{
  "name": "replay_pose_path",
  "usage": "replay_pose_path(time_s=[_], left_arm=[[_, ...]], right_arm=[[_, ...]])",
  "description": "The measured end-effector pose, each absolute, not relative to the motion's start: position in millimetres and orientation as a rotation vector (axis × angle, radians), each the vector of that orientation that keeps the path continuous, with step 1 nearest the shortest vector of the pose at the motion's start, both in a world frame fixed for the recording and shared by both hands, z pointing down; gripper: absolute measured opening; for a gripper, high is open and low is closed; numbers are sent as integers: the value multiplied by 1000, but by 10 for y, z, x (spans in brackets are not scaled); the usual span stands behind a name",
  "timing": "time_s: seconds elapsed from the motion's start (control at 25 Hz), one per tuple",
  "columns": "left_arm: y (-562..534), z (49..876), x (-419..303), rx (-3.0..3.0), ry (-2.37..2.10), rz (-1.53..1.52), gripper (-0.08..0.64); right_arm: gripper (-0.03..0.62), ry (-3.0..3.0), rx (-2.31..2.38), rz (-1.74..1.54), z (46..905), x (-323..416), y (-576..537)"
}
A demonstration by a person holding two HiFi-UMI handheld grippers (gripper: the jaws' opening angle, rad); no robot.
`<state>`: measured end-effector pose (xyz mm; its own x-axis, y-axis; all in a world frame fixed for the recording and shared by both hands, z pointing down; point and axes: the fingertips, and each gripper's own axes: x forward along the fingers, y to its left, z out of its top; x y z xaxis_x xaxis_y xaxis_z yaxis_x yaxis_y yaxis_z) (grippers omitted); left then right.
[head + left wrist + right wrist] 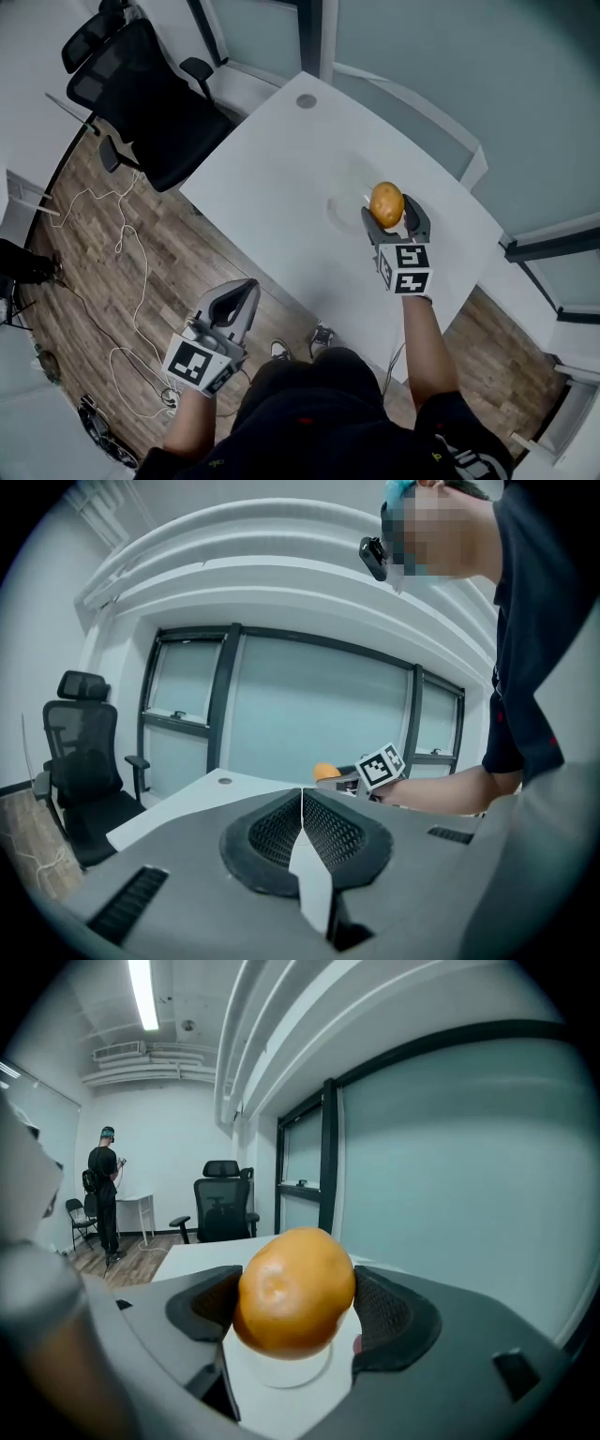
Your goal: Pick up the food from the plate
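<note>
An orange round fruit (386,203) (295,1289) sits between the jaws of my right gripper (391,214) (295,1302), which is shut on it and holds it a little above a white plate (349,202) (286,1368) on the white table (281,187). My left gripper (240,302) (302,829) is off the table's near edge, over the floor, with its jaws shut together and nothing between them. In the left gripper view the fruit (325,772) shows small and far, beside the right gripper's marker cube (380,765).
A black office chair (141,94) stands by the table's far left side. White cables (122,281) trail over the wood floor. A round grommet (306,101) is set in the table's far corner. A person (101,1194) stands far off in the room.
</note>
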<state>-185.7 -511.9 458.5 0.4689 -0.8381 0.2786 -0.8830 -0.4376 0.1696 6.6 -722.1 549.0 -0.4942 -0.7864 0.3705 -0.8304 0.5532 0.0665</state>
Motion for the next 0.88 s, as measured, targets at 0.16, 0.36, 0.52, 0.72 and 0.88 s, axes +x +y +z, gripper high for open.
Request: replay_pose_path(time_s=[0.16,0.36,0.52,0.72,0.88], left_arm=[[-5031,4275,-1888,2516,-1470,172,23],[-4870,3806,-1925,2606,-1472,95,23],[-4721,3445,-1973,2690,-1484,54,23],[-4504,3280,-1955,2762,-1457,34,23],[-4389,3247,-1925,2775,-1436,11,23]], right_arm=[[376,-2519,1348,112,4809,99,-6639],[376,-2608,1366,37,4092,73,-5864],[376,-2652,1419,-39,3640,47,-5392],[376,-2610,1510,-145,3339,128,-5039],[376,-2608,1531,-222,3139,164,-4828]])
